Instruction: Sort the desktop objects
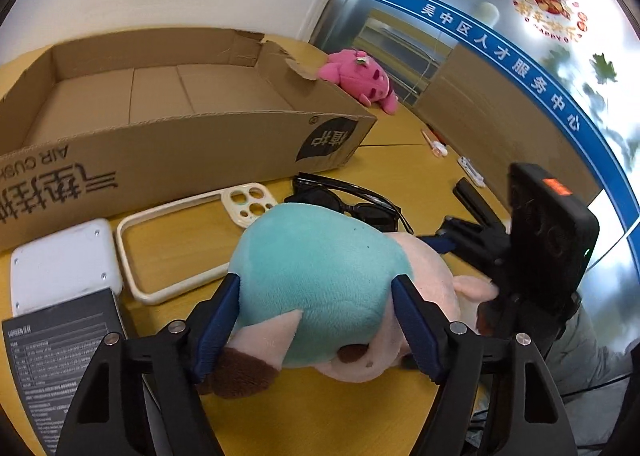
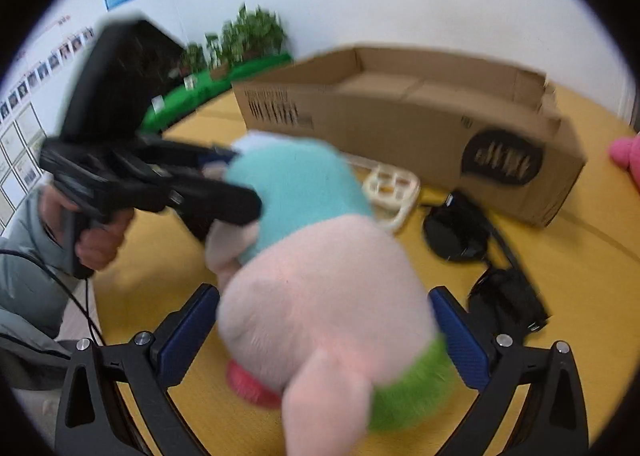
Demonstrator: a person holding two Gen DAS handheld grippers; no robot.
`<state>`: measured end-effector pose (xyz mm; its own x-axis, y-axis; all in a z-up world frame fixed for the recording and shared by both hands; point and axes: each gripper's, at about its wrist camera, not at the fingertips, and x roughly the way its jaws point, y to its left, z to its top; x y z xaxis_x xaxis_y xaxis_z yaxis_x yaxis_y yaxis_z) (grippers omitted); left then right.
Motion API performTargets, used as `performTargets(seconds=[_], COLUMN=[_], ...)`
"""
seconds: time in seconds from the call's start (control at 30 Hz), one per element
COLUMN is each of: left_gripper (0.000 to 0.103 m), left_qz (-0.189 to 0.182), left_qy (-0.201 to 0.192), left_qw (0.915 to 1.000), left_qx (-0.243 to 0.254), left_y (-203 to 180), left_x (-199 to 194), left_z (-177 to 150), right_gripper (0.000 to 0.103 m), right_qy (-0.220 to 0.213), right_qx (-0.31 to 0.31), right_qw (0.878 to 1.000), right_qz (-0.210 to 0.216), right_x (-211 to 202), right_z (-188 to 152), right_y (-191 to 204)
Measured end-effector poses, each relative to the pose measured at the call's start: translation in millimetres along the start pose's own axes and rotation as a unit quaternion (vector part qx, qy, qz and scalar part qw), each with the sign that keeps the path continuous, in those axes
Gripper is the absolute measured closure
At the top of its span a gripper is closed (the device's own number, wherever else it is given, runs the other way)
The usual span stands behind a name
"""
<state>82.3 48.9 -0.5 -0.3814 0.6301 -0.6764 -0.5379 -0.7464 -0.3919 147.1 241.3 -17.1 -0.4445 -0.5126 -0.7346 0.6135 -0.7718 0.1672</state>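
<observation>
Both grippers grip one plush point(image 1: 320, 276) between them: the left gripper point(image 1: 316, 324) is clamped on its teal end, with the blue pads pressing into the fabric on either side, and the right gripper point(image 2: 326, 340) has its pads against the pink end (that view is blurred, so how firmly it squeezes is hard to judge). My reading is that a soft, floppy toy is being carried by both ends so it doesn't sag on its way to the box point(image 1: 168, 144), which lies open-topped just beyond the plush and looks to be the sorting bin. Nothing is visible inside the box.

The plush hangs just in front of the box's long printed wall, over the yellow table point(image 1: 400, 168).

Counted, by where each sits from the box:
- Two plush toys: the held one, and a pink plush point(image 1: 360, 78) just past the box's torn far corner.
- One cream phone case point(image 1: 188, 240), lying flat, near the front wall.
- One pair of sunglasses point(image 1: 352, 204), near the front wall towards the box's logo end.
- One white device point(image 1: 60, 260) and one dark printed carton point(image 1: 60, 356), both off the front wall's other end.
- A few small items on the table beyond the logo end, too small to name.
</observation>
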Motion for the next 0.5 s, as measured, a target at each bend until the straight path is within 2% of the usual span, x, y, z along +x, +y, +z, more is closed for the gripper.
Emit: performTargets(seconds=[0.07, 0.1, 0.23, 0.27, 0.37, 0.4, 0.47, 0.5], left_gripper=[0.024, 0.024, 0.019, 0.018, 0.018, 0.016, 0.01, 0.01], left_qz=[0.006, 0.005, 0.021, 0.025, 0.032, 0.028, 0.027, 0.03], left_qy=[0.001, 0.0, -0.011, -0.017, -0.028, -0.028, -0.013, -0.003], left_qw=[1.0, 1.0, 0.9992, 0.9986, 0.9969, 0.9966, 0.9961, 0.996], left_qx=[0.002, -0.002, -0.033, -0.043, -0.066, -0.072, -0.083, -0.084], left_y=[-0.8, 1.4, 12.3, 14.9, 19.1, 20.0, 20.7, 20.1], left_x=[1.4, 1.3, -6.8, -10.4, -19.7, -21.4, -16.9, -12.4], left_z=[3.2, 4.5, 9.9, 10.4, 8.7, 7.4, 3.8, 2.1], right_gripper=[0.0, 0.0, 0.0, 0.001, 0.001, 0.001, 0.005, 0.013], right_qy=[0.006, 0.012, 0.008, 0.006, 0.007, 0.008, 0.004, 0.006], right_qx=[-0.019, -0.018, 0.019, 0.017, 0.026, 0.043, 0.078, 0.086], right_qw=[0.999, 1.0, 0.998, 0.998, 0.999, 0.999, 0.995, 0.994], right_qz=[-0.026, -0.019, 0.055, 0.059, 0.022, 0.027, 0.054, 0.072], right_x=[4.2, 3.0, -11.8, -14.8, -13.5, -10.2, -3.4, 2.4], right_z=[-2.6, -4.9, -12.9, -14.6, -16.8, -16.2, -14.9, -14.7], right_y=[11.8, 16.8, 23.9, 26.5, 27.6, 23.7, 19.0, 21.7])
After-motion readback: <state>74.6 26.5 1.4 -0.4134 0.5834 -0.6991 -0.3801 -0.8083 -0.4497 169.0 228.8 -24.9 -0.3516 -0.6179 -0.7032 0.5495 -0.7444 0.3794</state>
